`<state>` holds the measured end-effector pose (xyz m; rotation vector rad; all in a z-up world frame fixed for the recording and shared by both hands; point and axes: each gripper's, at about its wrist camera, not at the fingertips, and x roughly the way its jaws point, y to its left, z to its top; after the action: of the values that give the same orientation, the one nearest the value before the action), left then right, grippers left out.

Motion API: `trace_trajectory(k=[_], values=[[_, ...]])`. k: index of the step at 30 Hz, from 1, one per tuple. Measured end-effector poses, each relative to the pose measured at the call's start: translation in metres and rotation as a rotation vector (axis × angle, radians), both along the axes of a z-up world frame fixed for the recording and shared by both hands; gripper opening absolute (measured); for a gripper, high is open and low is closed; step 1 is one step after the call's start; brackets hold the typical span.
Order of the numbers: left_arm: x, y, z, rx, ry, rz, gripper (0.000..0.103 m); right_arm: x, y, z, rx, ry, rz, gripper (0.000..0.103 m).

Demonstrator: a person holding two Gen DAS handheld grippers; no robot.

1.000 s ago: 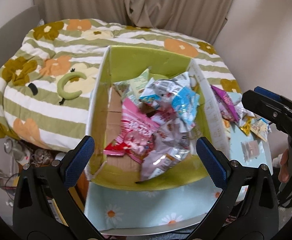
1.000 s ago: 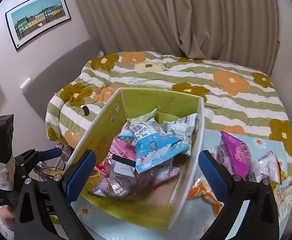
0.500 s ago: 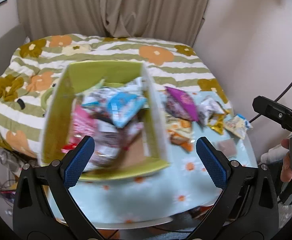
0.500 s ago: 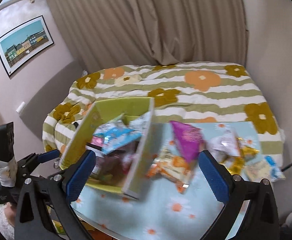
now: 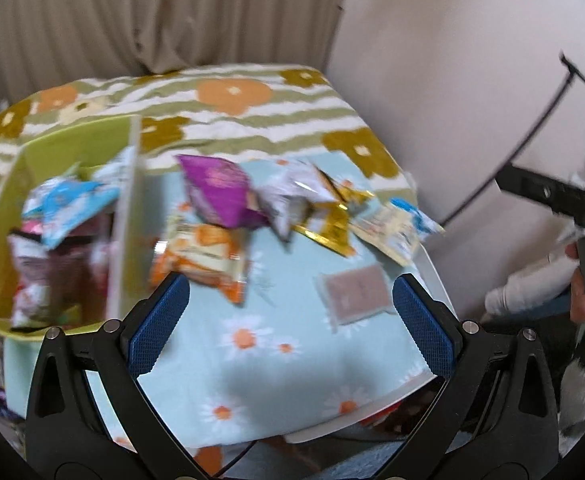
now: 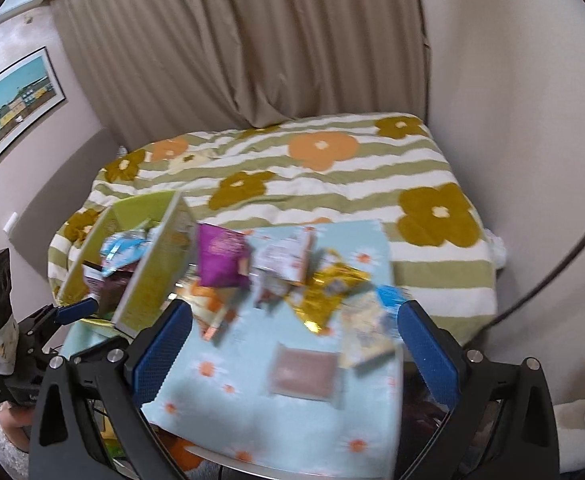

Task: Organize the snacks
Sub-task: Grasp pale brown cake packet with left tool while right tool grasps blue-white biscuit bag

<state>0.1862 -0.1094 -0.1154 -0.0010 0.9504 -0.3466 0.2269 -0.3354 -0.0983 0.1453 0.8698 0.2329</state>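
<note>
Both views have swung rightward: the green box (image 5: 68, 216) of snacks now sits beyond the left gripper's (image 5: 290, 322) left finger, a brown packet (image 5: 354, 294) lies between its spread fingers; right gripper (image 6: 296, 348) equally spread, empty

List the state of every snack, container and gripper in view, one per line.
left gripper: open, empty, above the table.
right gripper: open, empty.
green box: open-topped, heaped with packets.
purple bag: on the cloth, outside the box.
orange packet: lying beside the box wall.
gold packet: crumpled, among the loose pile.
brown flat packet: lying flat, apart from the others.
tablecloth: spread over the table.
</note>
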Motion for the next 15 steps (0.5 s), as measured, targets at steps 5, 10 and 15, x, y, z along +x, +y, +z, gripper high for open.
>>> trace_trajectory(k=[5, 10, 15], values=[[0.013, -0.044, -0.023, 0.042, 0.045, -0.126, 0.101, 0.006, -0.042, -0.019, 0.014, 0.048, -0.049, 0.102], [0.030, -0.078, -0.051, 0.052, 0.109, -0.286, 0.101, 0.019, -0.068, -0.046, 0.039, 0.112, -0.101, 0.102], [0.047, -0.111, -0.089, 0.131, 0.165, -0.457, 0.101, 0.035, -0.079, -0.069, 0.055, 0.174, -0.123, 0.102]])
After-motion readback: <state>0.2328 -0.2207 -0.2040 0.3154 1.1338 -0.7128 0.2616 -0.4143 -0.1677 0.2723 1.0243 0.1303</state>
